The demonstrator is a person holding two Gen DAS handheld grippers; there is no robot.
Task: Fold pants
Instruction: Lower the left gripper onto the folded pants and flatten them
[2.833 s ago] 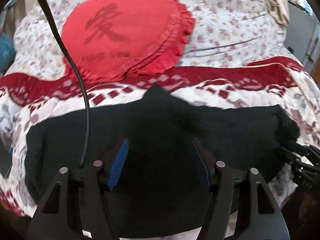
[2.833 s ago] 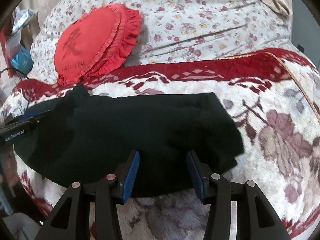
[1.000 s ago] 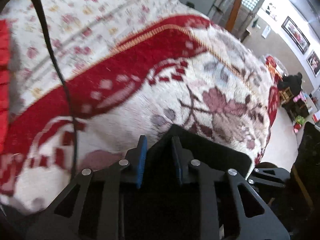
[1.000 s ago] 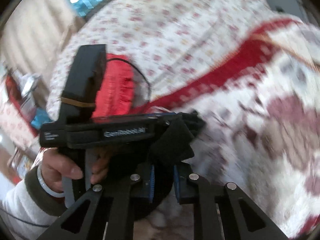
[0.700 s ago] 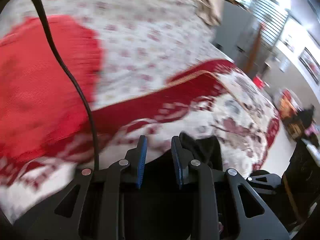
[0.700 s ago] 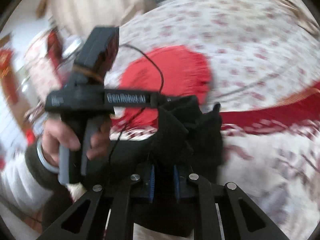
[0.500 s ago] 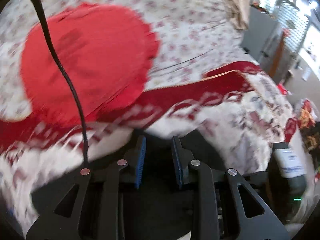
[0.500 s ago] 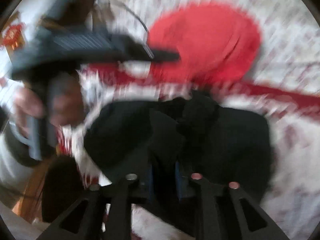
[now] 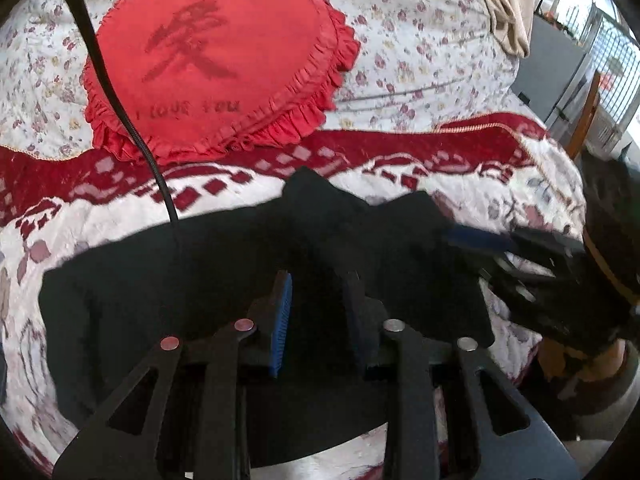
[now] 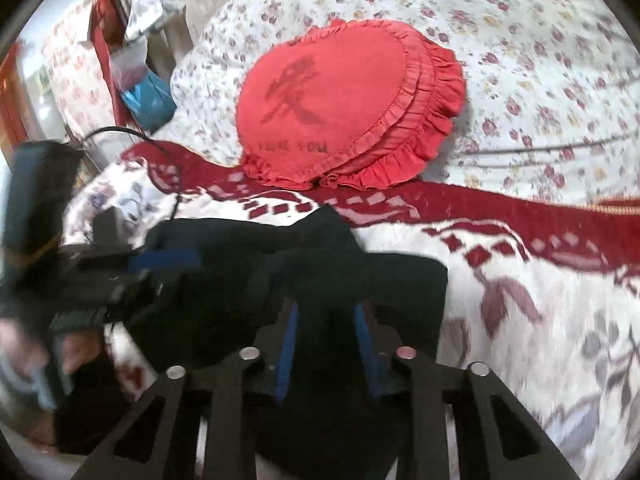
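The black pants (image 9: 192, 280) lie folded over on the red and white blanket (image 9: 100, 204); they also show in the right wrist view (image 10: 224, 280). My left gripper (image 9: 318, 302) sits over the folded cloth with its blue-padded jaws partly apart and fabric between them. My right gripper (image 10: 326, 330) is likewise partly apart over the cloth, fabric bunched between its pads. Each gripper shows in the other's view, the right one (image 9: 532, 256) at the pants' right edge and the left one (image 10: 100, 276) at their left edge.
A red heart-shaped ruffled pillow (image 9: 216, 60) lies behind the pants on the floral bedspread (image 9: 420, 40). A black cable (image 9: 120, 100) hangs across the left wrist view. A beige cloth (image 9: 508, 4) lies at the back right. Bedside clutter (image 10: 140, 80) stands at the far left.
Both grippers, shut on the pants' end, swung across and laid it over the other half. Their jaws have since parted somewhat and the cloth lies doubled on the blanket.
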